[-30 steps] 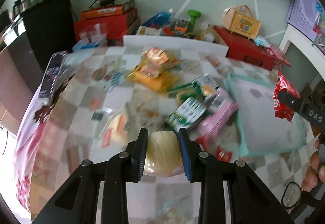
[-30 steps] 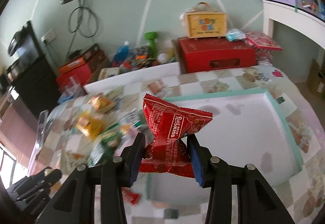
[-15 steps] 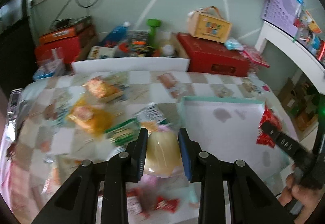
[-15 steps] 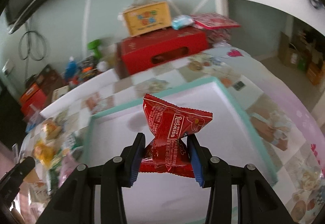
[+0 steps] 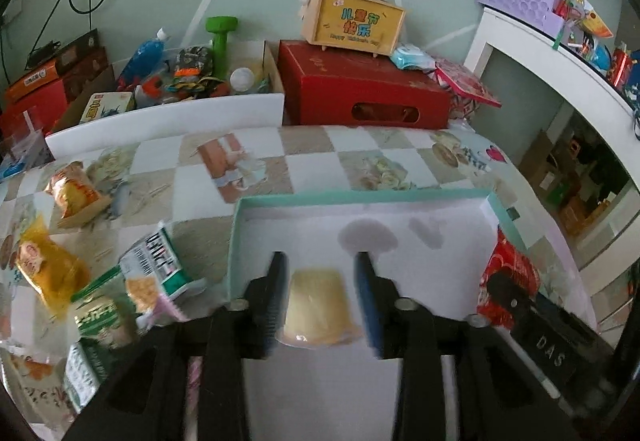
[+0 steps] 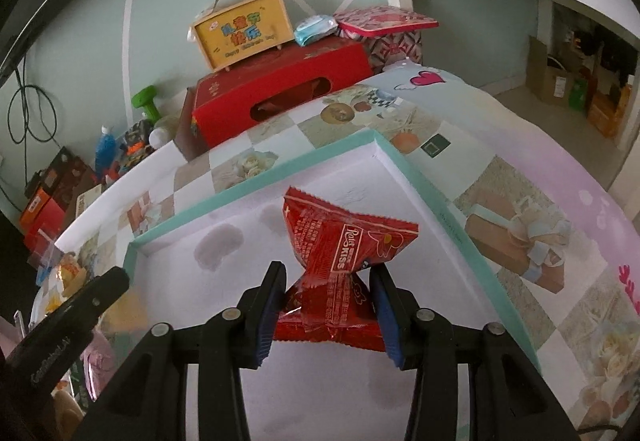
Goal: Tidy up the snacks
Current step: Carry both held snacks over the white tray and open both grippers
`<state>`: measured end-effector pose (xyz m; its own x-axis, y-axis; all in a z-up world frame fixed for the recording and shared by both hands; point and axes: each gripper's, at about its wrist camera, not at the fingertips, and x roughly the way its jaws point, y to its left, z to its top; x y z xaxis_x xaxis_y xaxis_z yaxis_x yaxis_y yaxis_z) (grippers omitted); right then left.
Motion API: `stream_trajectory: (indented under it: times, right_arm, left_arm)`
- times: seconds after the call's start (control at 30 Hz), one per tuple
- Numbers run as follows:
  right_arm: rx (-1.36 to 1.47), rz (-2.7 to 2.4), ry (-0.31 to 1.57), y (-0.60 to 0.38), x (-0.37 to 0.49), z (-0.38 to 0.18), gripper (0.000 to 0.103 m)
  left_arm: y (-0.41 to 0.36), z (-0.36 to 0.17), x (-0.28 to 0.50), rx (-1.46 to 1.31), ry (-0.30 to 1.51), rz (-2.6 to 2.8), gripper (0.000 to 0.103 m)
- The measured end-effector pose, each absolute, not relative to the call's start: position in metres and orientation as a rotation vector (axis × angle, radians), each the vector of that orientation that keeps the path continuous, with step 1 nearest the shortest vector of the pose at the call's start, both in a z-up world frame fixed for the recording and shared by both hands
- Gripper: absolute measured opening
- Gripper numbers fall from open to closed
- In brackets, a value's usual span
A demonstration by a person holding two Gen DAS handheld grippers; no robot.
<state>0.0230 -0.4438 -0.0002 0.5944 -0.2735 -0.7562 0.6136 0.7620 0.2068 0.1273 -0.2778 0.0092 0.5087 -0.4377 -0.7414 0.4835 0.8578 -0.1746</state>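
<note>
A shallow white tray with a teal rim (image 5: pixel 360 197) lies on the patterned tablecloth; it also shows in the right wrist view (image 6: pixel 440 201). My left gripper (image 5: pixel 320 281) is open over the tray's near left part; a pale yellow jelly cup (image 5: pixel 318 305) lies between its fingers with gaps on both sides. My right gripper (image 6: pixel 328 293) is shut on a red snack packet (image 6: pixel 344 253) above the tray. That packet and gripper show at the right in the left wrist view (image 5: pixel 508 281).
Several loose snack packets (image 5: pixel 156 269) lie left of the tray, with an orange one (image 5: pixel 44 269) farther left. A red box (image 5: pixel 360 93) with a yellow carry case (image 5: pixel 352 21) stands behind the table. A white shelf (image 5: pixel 560 73) is at right.
Both grippers moved right and forward over the tray. My left gripper's fingers have spread, letting go of the jelly cup. The right gripper still pinches the red packet.
</note>
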Motion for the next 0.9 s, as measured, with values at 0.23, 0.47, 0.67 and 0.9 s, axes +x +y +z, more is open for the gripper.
stream_trajectory:
  times: [0.23, 0.47, 0.67, 0.9]
  right_arm:
    - [0.448, -0.527, 0.784, -0.437, 0.025, 0.004, 0.057]
    - [0.364, -0.543, 0.826, -0.423, 0.027, 0.006, 0.103]
    - [0.294, -0.530, 0.822, -0.406, 0.030, 0.011, 0.103]
    - [0.238, -0.483, 0.745, -0.379, 0.034, 0.030, 0.103]
  left_arm:
    - [-0.262, 0.009, 0.124, 0.030, 0.885, -0.500, 0.077]
    - [-0.217, 0.022, 0.116, 0.010, 0.846, -0.369, 0.100]
    - [-0.167, 0.035, 0.106, -0.022, 0.785, -0.235, 0.103]
    - [-0.110, 0.046, 0.094, -0.026, 0.703, -0.074, 0.103]
